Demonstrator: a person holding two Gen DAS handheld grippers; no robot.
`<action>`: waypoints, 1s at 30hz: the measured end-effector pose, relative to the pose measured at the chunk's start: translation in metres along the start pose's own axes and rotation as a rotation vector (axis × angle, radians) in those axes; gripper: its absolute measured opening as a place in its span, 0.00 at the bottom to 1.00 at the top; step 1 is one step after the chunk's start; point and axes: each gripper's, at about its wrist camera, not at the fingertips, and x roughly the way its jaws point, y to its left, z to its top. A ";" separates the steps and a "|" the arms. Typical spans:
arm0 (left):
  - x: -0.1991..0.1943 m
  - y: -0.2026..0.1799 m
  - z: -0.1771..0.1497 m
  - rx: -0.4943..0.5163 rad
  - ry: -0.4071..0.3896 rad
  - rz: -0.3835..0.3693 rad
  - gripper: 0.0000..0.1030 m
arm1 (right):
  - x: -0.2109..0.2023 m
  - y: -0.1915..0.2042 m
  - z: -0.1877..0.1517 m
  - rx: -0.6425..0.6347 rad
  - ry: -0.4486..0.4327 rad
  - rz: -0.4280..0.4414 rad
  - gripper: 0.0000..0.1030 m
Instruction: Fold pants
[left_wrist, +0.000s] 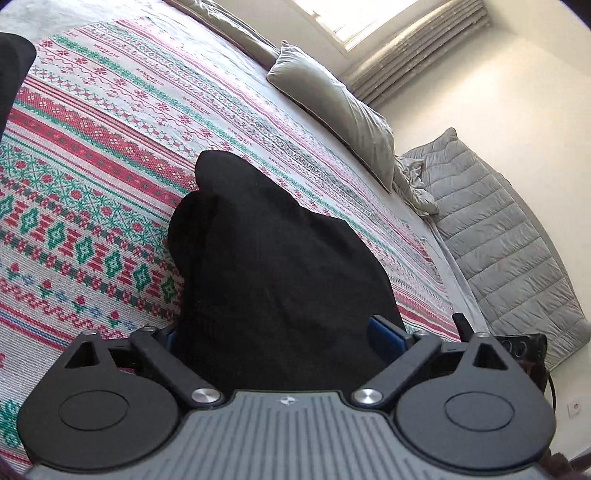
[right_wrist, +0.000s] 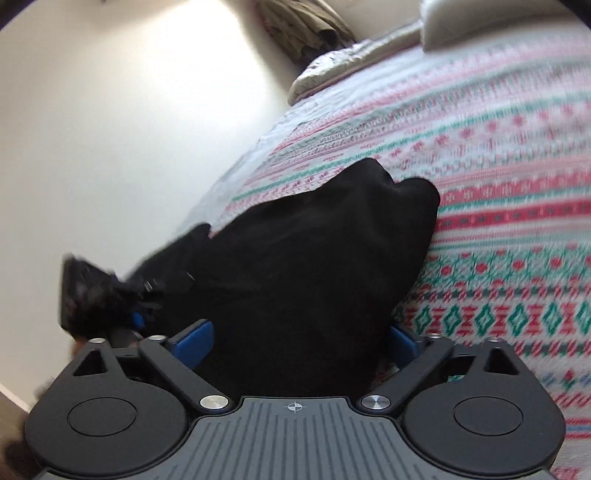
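- Two grippers here, both buried in the same black pants (left_wrist: 273, 273).
- Left gripper (left_wrist: 284, 332): blue fingers (left_wrist: 384, 334) spread wide, the cloth bunched up between them and draping over the tips, so can't tell if it's actually pinching anything.
- Right gripper (right_wrist: 301, 339): same deal, fingers (right_wrist: 194, 341) wide apart, pants (right_wrist: 295, 266) filling the gap.
- Beyond both sets of fingertips, the fabric lies on the patterned bedspread (left_wrist: 110, 155).
- Grey pillow (left_wrist: 332, 107) well past the left fingers.
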 end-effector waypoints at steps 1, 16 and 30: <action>0.000 0.002 0.000 -0.020 -0.005 -0.007 0.88 | 0.000 -0.003 0.000 0.017 -0.001 0.001 0.78; -0.001 -0.011 -0.011 -0.246 -0.040 -0.006 0.30 | -0.036 -0.006 0.019 0.116 -0.056 -0.011 0.11; 0.107 -0.113 -0.022 -0.172 0.061 -0.100 0.29 | -0.150 -0.094 0.041 0.296 -0.180 -0.089 0.11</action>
